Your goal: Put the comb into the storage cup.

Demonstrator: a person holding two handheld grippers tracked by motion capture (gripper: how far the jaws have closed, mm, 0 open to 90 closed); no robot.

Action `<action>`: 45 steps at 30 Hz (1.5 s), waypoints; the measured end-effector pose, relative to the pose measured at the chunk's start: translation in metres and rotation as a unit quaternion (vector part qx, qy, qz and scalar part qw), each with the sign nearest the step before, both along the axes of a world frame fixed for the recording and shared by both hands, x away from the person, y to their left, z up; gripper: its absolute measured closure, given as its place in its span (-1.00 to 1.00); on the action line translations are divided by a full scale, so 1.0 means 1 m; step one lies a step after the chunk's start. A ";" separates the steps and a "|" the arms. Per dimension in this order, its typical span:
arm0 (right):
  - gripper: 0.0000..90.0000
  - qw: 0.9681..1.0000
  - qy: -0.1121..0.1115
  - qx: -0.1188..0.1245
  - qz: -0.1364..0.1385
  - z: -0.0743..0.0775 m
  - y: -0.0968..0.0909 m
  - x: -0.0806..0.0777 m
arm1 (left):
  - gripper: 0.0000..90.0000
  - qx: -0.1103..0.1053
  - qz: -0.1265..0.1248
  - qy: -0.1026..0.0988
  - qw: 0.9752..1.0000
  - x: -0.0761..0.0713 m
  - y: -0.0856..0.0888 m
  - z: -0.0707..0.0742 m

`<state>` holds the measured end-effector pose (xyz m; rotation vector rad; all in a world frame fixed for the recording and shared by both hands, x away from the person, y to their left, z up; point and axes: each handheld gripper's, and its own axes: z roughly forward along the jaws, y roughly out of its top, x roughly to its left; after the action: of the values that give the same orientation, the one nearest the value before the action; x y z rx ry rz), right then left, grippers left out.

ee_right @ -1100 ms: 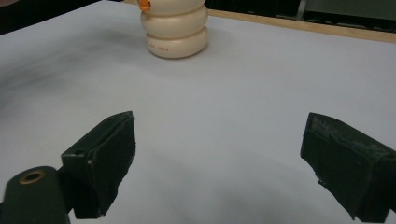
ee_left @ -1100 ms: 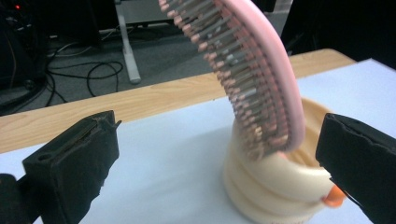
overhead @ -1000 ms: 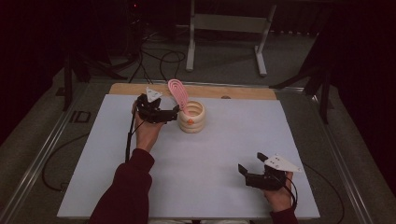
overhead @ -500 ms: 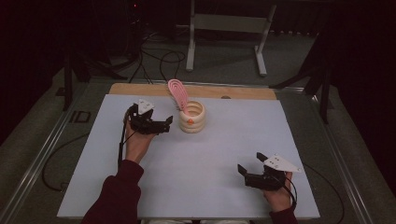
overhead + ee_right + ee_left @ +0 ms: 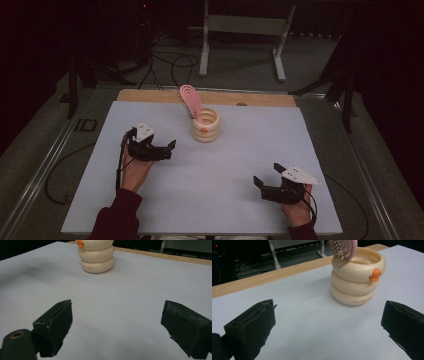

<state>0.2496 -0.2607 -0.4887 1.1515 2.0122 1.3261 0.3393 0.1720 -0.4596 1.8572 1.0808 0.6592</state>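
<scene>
Cream-coloured ringed plastic holder (image 5: 205, 126) is standing upright toward the white table's (image 5: 240, 165) far edge, propping a pink oval hairbrush (image 5: 191, 100) upright inside. Left gripper (image 5: 167, 148) is hovering nearby, jaws released wide and empty; right gripper (image 5: 266, 176) is waiting well apart, equally spread.

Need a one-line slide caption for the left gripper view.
Open left gripper faces a cream ringed holder with a pink comb standing in it.
</scene>
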 end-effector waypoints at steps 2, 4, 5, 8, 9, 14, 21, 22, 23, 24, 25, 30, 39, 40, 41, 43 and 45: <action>-0.77 1.000 0.000 -0.002 0.000 0.000 0.000 0.000 | -1.00 0.001 0.002 -0.002 1.000 -0.005 0.003 -0.003; -0.77 1.000 -0.003 -0.004 0.001 0.000 0.000 0.000 | -1.00 0.001 0.001 -0.002 1.000 -0.010 0.006 -0.005; -0.77 1.000 -0.004 -0.004 0.002 0.000 0.001 0.000 | -1.00 0.003 0.003 -0.004 1.000 -0.013 0.007 -0.006; -0.77 1.000 -0.004 -0.003 0.004 0.000 0.002 0.000 | -1.00 0.002 0.002 -0.005 1.000 -0.020 0.011 -0.008; -0.77 1.000 -0.004 -0.005 0.003 0.000 0.002 0.000 | -1.00 0.002 0.003 -0.006 1.000 -0.022 0.012 -0.009; -0.77 1.000 -0.005 -0.004 0.004 0.000 0.002 0.001 | -1.00 0.003 0.005 -0.008 1.000 -0.034 0.019 -0.014; -0.77 1.000 -0.006 -0.005 0.004 0.000 0.002 0.001 | -1.00 0.000 0.009 -0.008 1.000 -0.048 0.031 -0.021; -0.77 1.000 -0.006 -0.005 0.004 0.000 0.002 0.001 | -1.00 0.000 0.011 -0.011 1.000 -0.052 0.034 -0.021; -0.77 1.000 -0.006 -0.005 0.004 0.000 0.002 0.001 | -1.00 0.000 0.011 -0.011 1.000 -0.052 0.034 -0.021; -0.77 1.000 -0.005 -0.004 0.005 0.000 0.002 0.001 | -1.00 -0.003 0.011 -0.013 1.000 -0.054 0.036 -0.021; -0.77 1.000 -0.005 -0.004 0.005 0.000 0.002 0.001 | -1.00 -0.007 0.010 -0.015 1.000 -0.057 0.037 -0.022; -0.77 1.000 -0.007 -0.005 0.005 0.000 0.003 0.000 | -1.00 -0.006 0.008 -0.022 1.000 -0.064 0.042 -0.023; -0.77 1.000 -0.016 0.000 0.010 0.002 0.001 -0.002 | -1.00 -0.009 0.013 -0.027 1.000 -0.077 0.053 -0.027; -0.77 1.000 -0.017 0.000 0.010 0.002 0.000 -0.002 | -1.00 -0.009 0.012 -0.028 0.999 -0.078 0.054 -0.027; -0.77 1.000 -0.019 0.002 0.009 0.003 0.000 -0.002 | -1.00 -0.009 0.013 -0.030 0.999 -0.081 0.056 -0.029; -0.77 1.000 -0.022 0.002 0.010 0.003 0.000 -0.003 | -1.00 -0.011 0.010 -0.030 0.999 -0.082 0.058 -0.030; -0.77 1.000 -0.029 0.004 0.011 0.005 -0.002 -0.004 | -1.00 -0.010 0.008 -0.030 0.999 -0.085 0.060 -0.032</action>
<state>0.2459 -0.2624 -0.4838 1.0844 1.9852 1.3649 0.2545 0.2320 -0.4914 1.8019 1.0610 0.7072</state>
